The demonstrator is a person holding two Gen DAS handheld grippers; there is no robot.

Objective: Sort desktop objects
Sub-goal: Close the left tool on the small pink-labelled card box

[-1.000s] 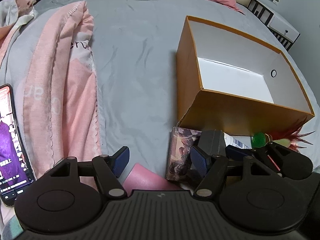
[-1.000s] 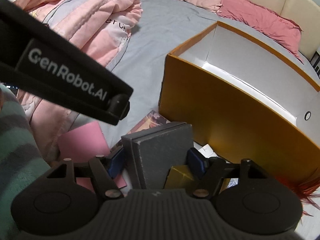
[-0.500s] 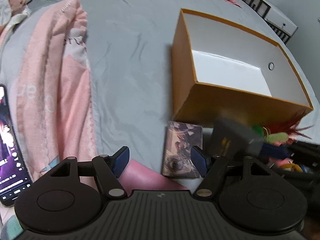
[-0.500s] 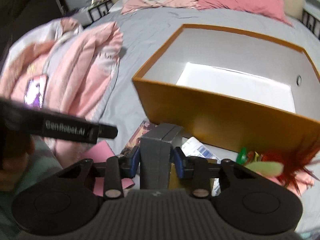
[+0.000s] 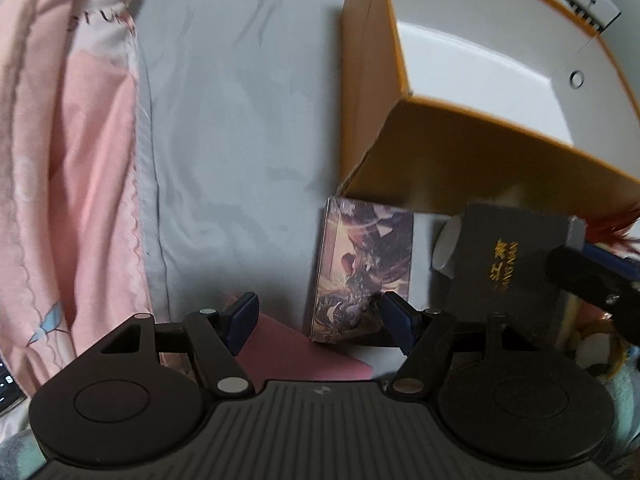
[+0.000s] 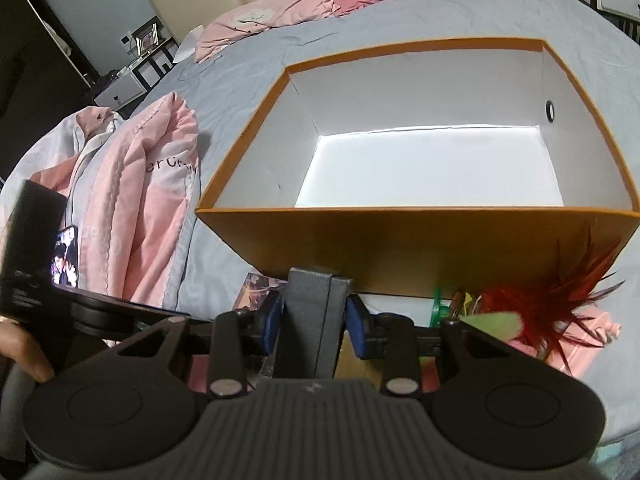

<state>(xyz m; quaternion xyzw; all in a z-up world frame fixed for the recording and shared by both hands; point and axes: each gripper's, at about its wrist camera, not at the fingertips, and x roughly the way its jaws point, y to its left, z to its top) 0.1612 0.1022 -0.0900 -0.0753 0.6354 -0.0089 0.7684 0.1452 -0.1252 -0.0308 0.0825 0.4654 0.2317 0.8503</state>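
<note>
The right gripper [image 6: 314, 330] was clamped on a dark gray box [image 6: 314, 320], w/ both blue pads pressed to its sides, held edge-up just in front of the orange box [image 6: 416, 240], which sat on the gray bedsheet [image 5: 240, 120] w/ its white inside bare. The left gripper [image 5: 320, 320] hung w/ jaws spread, nothing between them, over a pink card [image 5: 304, 356] & beside an illustrated card box [image 5: 362, 268]. Red feathers [image 6: 560, 300] lay near the orange box's right corner.

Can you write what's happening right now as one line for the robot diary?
right tool: shut on dark grey box, lifted | left tool: open, holding nothing, near picture box | orange box: nothing visible inside
</note>
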